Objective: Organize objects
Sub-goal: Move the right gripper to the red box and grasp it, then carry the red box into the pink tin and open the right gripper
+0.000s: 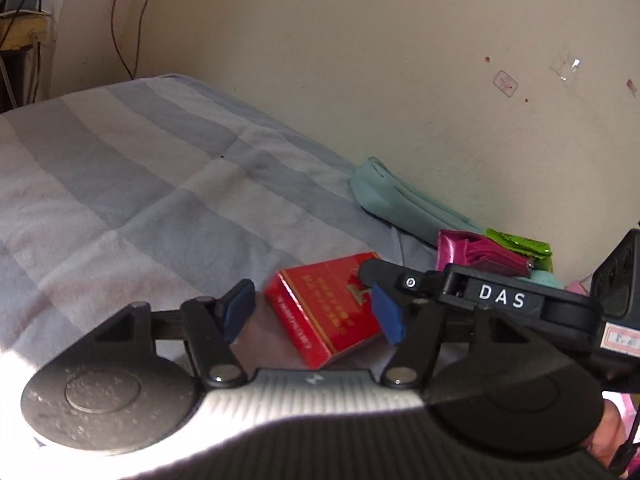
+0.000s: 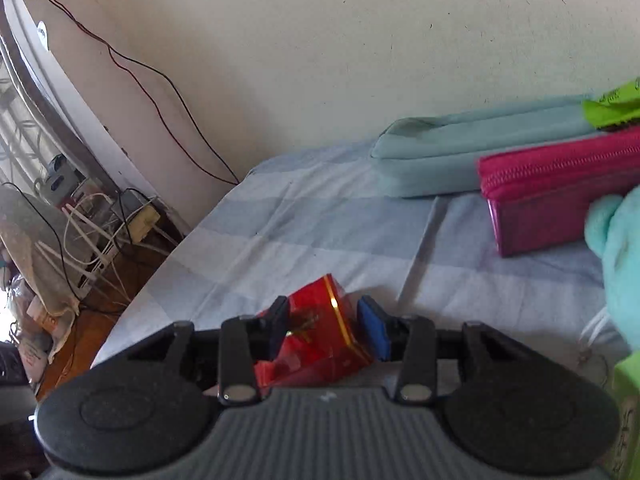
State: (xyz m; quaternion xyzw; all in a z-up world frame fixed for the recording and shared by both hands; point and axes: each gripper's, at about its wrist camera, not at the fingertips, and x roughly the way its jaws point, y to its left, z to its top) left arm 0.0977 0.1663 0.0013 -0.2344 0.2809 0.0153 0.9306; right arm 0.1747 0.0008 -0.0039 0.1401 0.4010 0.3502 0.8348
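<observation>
A red box [image 1: 328, 308] lies on the blue striped bed sheet [image 1: 132, 184]. My left gripper [image 1: 314, 310] is open, its blue pads on either side of the box with gaps. My right gripper [image 2: 330, 330] straddles the same red box [image 2: 320, 332]; its left pad touches the box and its right pad stands just off it. The right gripper's finger [image 1: 384, 274] reaches over the box in the left wrist view. A pink zip pouch [image 2: 560, 184], a teal pouch [image 2: 460, 156] and a green packet [image 2: 612, 108] lie by the wall.
A fluffy teal thing [image 2: 620, 248] sits at the right edge. The cream wall [image 1: 360, 60] runs along the far side of the bed. The bed's left edge drops to a floor with cables and a power strip [image 2: 140, 220].
</observation>
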